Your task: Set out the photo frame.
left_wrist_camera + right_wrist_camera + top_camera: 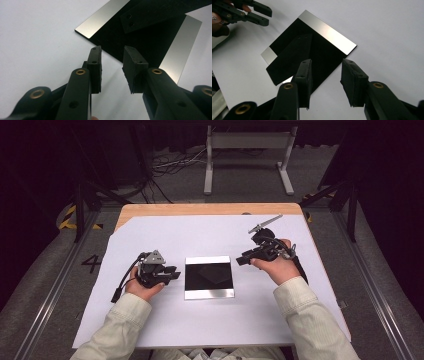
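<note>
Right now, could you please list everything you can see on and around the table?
Picture frame: one, black back with silver strips along two edges, lying flat at the middle of the white sheet between the two tools.
Frame stand flap: one, black, on the frame's back.
White sheet: one, white, covering most of the table.
Table: one, light wood, far edge showing beyond the sheet.
Metal stand: one, grey, on the floor beyond the table.
Cables: several, dark and pale, on the floor at the far left.
Left tool: one, black, left of the frame, jaws open, holding nothing.
Right tool: one, black, right of the frame, jaws open, holding nothing.
Sleeves: two, pale, at the near edge.
</note>
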The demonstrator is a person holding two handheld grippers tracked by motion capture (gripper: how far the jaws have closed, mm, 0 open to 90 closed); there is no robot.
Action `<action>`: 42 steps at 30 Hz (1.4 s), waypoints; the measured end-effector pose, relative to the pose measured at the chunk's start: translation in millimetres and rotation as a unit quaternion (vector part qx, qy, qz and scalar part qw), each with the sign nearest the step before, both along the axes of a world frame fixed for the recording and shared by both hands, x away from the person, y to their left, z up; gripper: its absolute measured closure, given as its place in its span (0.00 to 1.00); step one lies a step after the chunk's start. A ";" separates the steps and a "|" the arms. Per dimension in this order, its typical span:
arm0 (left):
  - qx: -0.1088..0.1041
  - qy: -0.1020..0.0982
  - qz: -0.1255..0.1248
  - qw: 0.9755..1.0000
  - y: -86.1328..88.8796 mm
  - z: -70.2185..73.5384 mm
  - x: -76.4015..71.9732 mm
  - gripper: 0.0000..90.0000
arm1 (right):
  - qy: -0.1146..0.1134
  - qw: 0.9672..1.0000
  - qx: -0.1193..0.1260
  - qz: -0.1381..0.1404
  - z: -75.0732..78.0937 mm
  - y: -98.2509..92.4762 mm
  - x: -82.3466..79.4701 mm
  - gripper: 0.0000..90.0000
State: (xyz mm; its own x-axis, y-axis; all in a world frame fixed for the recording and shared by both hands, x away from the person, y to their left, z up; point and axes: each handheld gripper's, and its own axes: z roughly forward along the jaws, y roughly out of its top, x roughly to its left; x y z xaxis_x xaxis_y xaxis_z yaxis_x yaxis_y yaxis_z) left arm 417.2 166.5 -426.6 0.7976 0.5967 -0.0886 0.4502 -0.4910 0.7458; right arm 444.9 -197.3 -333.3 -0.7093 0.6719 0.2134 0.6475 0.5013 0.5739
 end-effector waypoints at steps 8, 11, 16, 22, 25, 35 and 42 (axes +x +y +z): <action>0.001 0.000 0.000 1.000 -0.3 -0.3 0.1 0.76 | 0.052 0.998 0.026 -0.039 -7.6 -3.1 10.3 0.66; 0.001 0.001 0.000 1.000 -0.2 -0.2 0.0 0.76 | 0.072 0.995 0.041 -0.058 -9.8 -3.5 12.9 0.64; 0.001 0.001 0.000 1.000 -0.3 -0.2 -0.1 0.75 | 0.097 0.990 0.061 -0.078 -13.7 -5.2 17.8 0.62; 0.001 0.000 0.000 1.000 -0.1 0.3 -0.3 0.75 | 0.133 0.984 0.082 -0.090 -21.0 -7.2 23.9 0.61; 0.001 0.000 -0.001 1.000 -0.4 0.6 -0.4 0.75 | 0.143 0.981 0.089 -0.095 -23.1 -7.7 25.2 0.61; -0.001 0.001 -0.002 1.000 -0.8 0.4 -0.3 0.75 | 0.172 0.975 0.100 -0.098 -28.9 -5.0 28.4 0.67; -0.001 0.001 -0.002 1.000 -0.5 0.3 0.0 0.76 | 0.186 0.970 0.118 -0.100 -32.7 -2.9 29.0 0.69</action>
State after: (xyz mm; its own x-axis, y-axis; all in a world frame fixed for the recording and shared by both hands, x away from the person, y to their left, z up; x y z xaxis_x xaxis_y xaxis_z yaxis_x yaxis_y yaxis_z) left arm 417.3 166.0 -426.4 0.7997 0.5933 -0.0917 0.4498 -0.4909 0.7461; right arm 473.8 -200.2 -365.9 -0.4145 0.6897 0.5938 0.9025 0.2273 0.3659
